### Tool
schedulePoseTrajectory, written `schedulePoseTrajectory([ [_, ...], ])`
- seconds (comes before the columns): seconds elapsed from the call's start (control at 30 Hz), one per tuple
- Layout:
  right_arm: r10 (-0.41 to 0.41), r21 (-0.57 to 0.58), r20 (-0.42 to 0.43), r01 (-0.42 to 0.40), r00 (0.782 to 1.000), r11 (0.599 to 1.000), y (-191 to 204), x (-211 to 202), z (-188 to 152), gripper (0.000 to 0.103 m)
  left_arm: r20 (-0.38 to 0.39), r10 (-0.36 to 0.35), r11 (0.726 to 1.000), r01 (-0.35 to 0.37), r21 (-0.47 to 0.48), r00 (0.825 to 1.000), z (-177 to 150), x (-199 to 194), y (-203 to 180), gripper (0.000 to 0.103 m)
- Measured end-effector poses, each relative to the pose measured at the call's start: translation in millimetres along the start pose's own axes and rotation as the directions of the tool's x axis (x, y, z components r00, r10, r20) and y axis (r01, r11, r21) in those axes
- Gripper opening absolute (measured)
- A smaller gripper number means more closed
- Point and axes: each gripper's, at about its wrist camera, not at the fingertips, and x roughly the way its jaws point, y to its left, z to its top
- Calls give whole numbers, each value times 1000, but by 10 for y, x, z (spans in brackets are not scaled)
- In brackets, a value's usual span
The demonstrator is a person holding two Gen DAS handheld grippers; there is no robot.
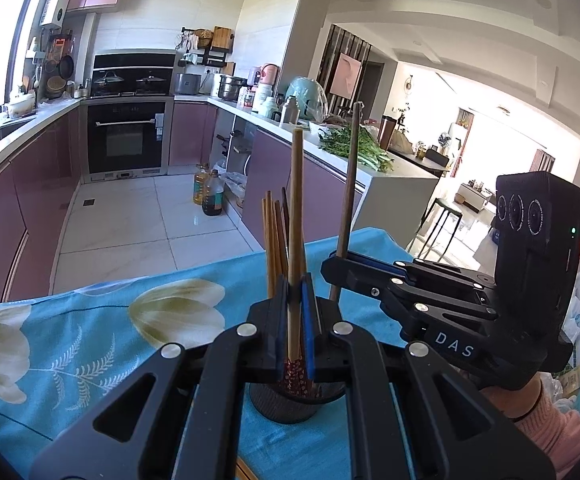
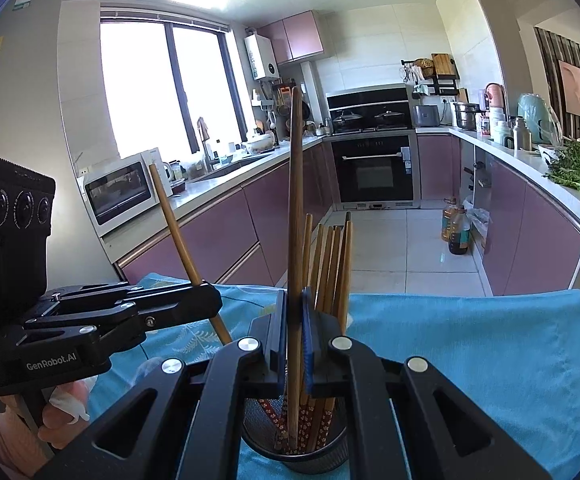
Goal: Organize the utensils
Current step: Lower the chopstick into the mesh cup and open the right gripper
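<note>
So I'm holding both grippers right over the mesh cup (image 2: 293,446), which is sitting on the blue cloth (image 2: 469,344) with a bunch of chopsticks (image 2: 331,264) standing in it. My left gripper (image 1: 294,320) is pinching a light chopstick (image 1: 297,200) upright, its patterned lower end dipping into the cup, while my right gripper (image 2: 294,336) is squeezing a dark chopstick (image 2: 295,184) just above the cup too. From the right wrist the light one is leaning a bit, off to the left of the cup.
</note>
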Motion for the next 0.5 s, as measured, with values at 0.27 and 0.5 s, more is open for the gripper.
schedulePoseTrajectory([
  [0.27,5,7,-19,-5,1000,1000,-33,60,-61,6,-27,10,1000,-10,15,1000,-23,63,-11,7],
  [0.5,6,9,-31,-5,1000,1000,-57,86,-107,6,-51,20,999,-18,29,999,-39,119,-38,8],
])
